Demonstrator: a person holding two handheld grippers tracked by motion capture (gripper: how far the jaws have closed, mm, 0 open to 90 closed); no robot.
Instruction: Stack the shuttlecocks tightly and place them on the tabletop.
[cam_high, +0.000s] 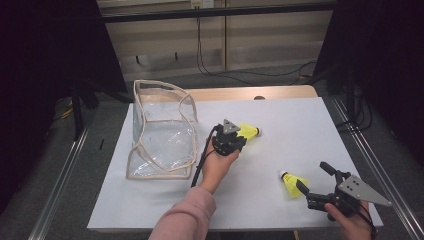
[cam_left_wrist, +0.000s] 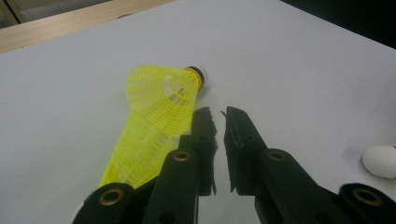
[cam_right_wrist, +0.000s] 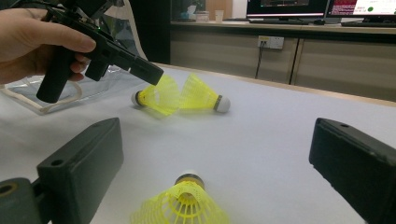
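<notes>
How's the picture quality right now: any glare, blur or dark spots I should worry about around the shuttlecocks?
High view: the white table cover is evenly lit, the surroundings dark, and the clear bag shows pale reflections. Left gripper view: the yellow shuttlecock is sharp, the near fingers slightly soft. Right gripper view: the close shuttlecock is blurred, the pair farther off clearer.

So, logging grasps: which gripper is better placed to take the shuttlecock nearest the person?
Right, likely: the right gripper stands open with that shuttlecock just ahead of its jaws; the left gripper is shut, beside another shuttlecock farther off.
</notes>
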